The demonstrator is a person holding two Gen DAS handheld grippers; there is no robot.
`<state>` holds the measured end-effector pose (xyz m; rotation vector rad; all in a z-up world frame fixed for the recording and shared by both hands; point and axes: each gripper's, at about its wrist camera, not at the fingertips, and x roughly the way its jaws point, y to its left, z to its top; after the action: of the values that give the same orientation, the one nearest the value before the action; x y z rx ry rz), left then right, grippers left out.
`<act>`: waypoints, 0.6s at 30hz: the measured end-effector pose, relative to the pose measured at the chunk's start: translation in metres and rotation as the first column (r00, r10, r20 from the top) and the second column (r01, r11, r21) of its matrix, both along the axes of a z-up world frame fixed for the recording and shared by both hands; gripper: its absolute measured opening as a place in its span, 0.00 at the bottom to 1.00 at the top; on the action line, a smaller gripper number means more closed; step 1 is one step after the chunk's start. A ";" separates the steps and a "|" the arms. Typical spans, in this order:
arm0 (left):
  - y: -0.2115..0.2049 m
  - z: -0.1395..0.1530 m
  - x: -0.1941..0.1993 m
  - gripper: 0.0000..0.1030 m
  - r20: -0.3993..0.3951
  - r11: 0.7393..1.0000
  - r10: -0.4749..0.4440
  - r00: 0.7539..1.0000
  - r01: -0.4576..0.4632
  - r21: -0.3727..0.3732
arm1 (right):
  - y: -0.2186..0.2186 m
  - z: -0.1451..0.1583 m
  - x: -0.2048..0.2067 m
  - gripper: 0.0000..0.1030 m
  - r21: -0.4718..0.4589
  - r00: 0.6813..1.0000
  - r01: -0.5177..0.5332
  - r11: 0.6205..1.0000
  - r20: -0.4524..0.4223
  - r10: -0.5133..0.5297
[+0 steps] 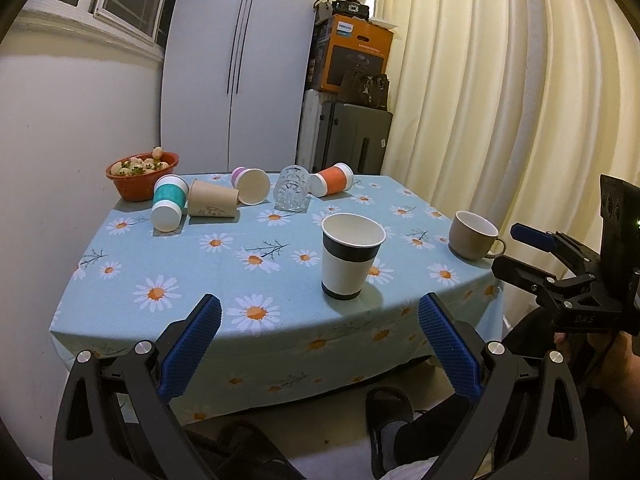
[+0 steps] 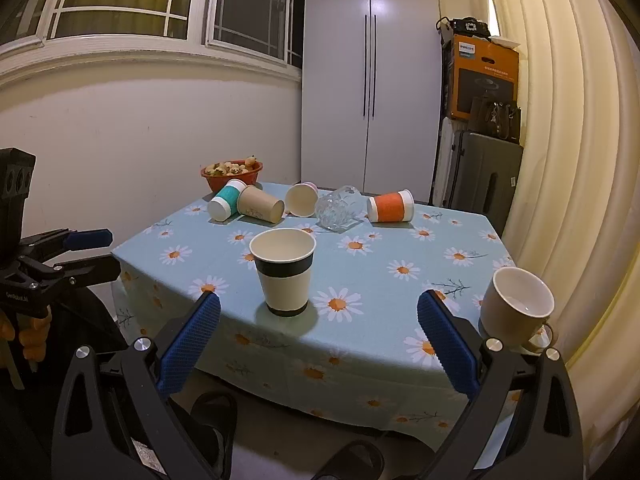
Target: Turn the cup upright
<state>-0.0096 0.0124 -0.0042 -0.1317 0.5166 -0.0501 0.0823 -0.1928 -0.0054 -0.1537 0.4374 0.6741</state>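
Both grippers, left (image 1: 320,344) & right (image 2: 319,342), spread wide, empty, short of upright paper cup (image 1: 352,256).

Five paper cups (image 1: 351,255) (four toppled), one mug (image 1: 472,235), one glass (image 1: 292,188), one bowl (image 1: 141,175).

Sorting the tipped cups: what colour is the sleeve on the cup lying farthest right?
Orange, with white ends. The orange-sleeved cup shows best in the right wrist view.

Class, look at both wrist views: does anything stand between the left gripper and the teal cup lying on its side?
Nothing visible does. The left gripper, jaws open, hangs off the table's near edge; only bare tablecloth lies before the teal cup. The black-banded cup stands off to the right.
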 end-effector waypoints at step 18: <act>0.000 0.000 -0.001 0.94 -0.004 1.000 0.002 1.000 -0.002 0.006 | 0.004 -0.003 -0.002 0.95 -0.019 1.000 -0.007 1.000 0.009 0.007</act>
<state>-0.0104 0.0119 -0.0043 -0.1266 0.5201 -0.0461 0.0802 -0.1888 -0.0081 -0.1760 0.4343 0.6764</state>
